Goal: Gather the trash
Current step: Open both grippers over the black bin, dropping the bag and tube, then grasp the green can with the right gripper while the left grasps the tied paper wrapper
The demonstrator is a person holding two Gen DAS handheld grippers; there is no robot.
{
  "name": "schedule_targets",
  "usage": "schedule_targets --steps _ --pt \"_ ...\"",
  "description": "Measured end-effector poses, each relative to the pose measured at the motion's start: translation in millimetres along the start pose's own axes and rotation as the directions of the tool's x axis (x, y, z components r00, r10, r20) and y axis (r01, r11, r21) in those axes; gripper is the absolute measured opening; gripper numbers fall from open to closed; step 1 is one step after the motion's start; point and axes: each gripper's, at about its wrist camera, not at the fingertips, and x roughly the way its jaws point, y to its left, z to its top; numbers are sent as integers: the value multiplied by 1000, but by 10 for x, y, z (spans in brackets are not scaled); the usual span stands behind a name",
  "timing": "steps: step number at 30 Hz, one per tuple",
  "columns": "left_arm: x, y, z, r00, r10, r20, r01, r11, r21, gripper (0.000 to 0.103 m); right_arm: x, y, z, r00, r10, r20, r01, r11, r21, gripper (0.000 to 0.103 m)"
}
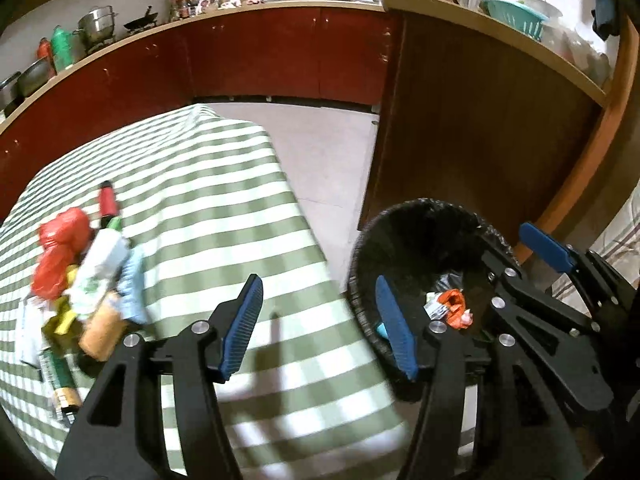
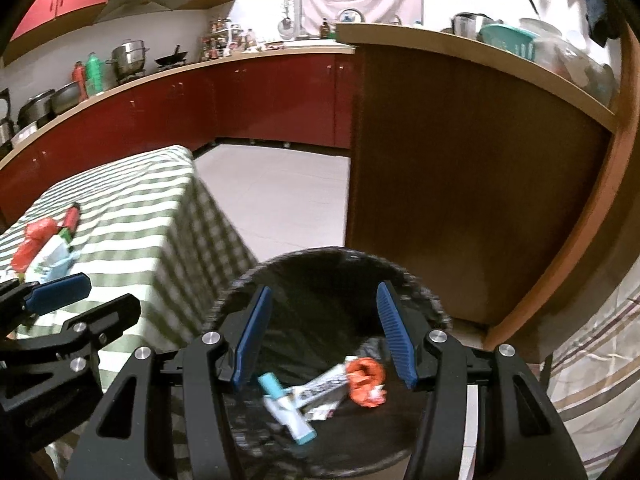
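A black round bin on the floor, just beside the desk with the green and white striped cloth. Inside the bin, a white tube with a light blue cap, a flat white wrapper with dark print and a crumpled orange wrapper. Tube lying flat, long way running from upper left to lower right in the right wrist view, blue at both ends. Flat wrapper lying across it, slanting up toward the orange one, touching both.

On the desk, a blurry pile of trash: red plastic bags, a white carton with green print, a red bottle, a tan tube shape, something pale blue, a green can. Red bottle lying down, long way pointing away from the camera.

Left gripper over the desk edge next to the bin, jaws apart, nothing between the blue pads. Right gripper right above the bin mouth, jaws apart too, holding nothing, touching nothing. No earlier picture, so no telling what dropped from where.
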Motion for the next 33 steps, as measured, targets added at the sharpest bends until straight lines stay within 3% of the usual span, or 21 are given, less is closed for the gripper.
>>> schedule_targets --steps 14,22,33 --pt "-676 1146 -403 985 169 44 -164 982 -88 63 -204 1034 -22 986 164 -11 -164 982 -91 54" --pt "-958 1815 -716 964 265 17 -257 949 -182 64 -327 1616 -107 969 244 -32 -246 958 -150 54" --pt "-1133 2493 -1108 940 338 -39 -336 901 -276 64 -492 2406 -289 934 349 -72 -355 900 -254 50"
